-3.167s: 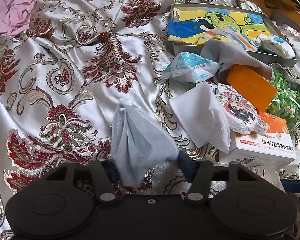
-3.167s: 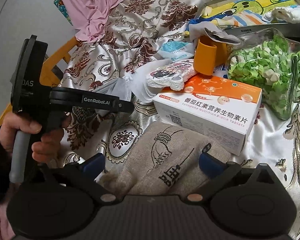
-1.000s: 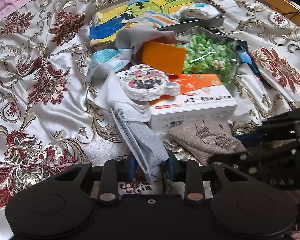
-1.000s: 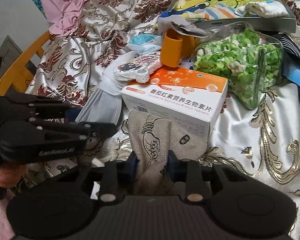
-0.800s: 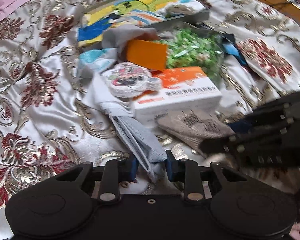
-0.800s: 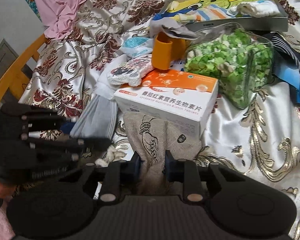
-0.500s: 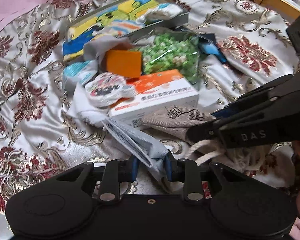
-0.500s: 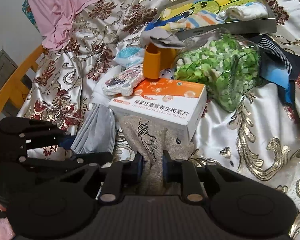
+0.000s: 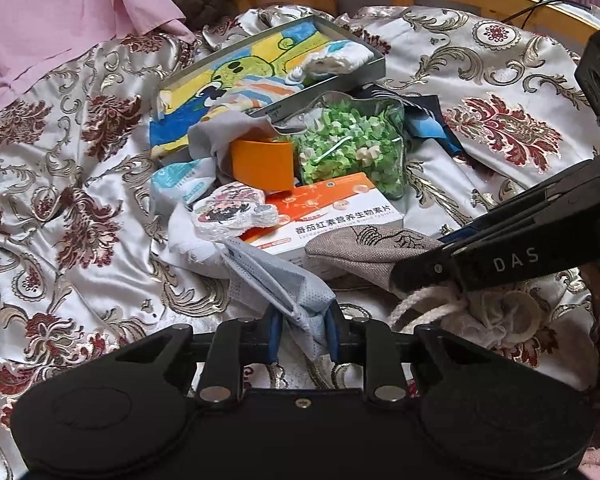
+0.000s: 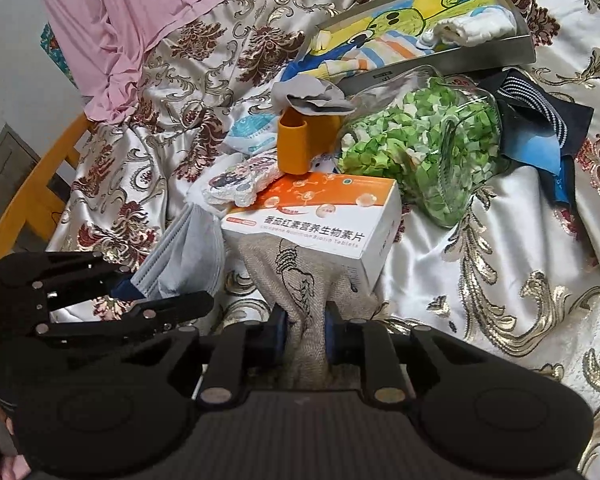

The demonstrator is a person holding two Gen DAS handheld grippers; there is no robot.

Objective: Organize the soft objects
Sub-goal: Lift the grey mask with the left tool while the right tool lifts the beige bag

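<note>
A big shiny bedspread [image 9: 80,200] with red flowers and gold swirls covers the bed. A pink cloth [image 9: 52,28] lies on it at the far left. A wooden bed frame [image 10: 32,196] shows at the edge.

In the middle sits a pile of things. A flat grey tray [image 9: 370,74] at the back holds a bright cartoon towel [image 9: 228,76] and a small white cloth [image 9: 336,62]. Just in front of the tray is a clear bag of green bits [image 9: 352,148]. A dark blue cloth [image 10: 540,136] lies beside the bag. An orange cup [image 9: 262,164] stands next to the bag, with a grey rag [image 9: 216,136] draped over it. An orange and white box [image 9: 332,216] lies in front of the cup. A small round cloth with a cartoon face [image 9: 232,212] rests against the box.

The left hand-held gripper [image 9: 302,334] has just been closing, and its blue pads pinch a pale blue mesh cloth [image 9: 276,284]. The cloth stretches from the pads toward the box.

The right hand-held gripper [image 10: 304,334] squeezes a tan bag with a black drawing [image 10: 300,280]. The far end of the bag is tucked under the box. A white cord [image 9: 424,306] hangs from the bag near the gripper.
</note>
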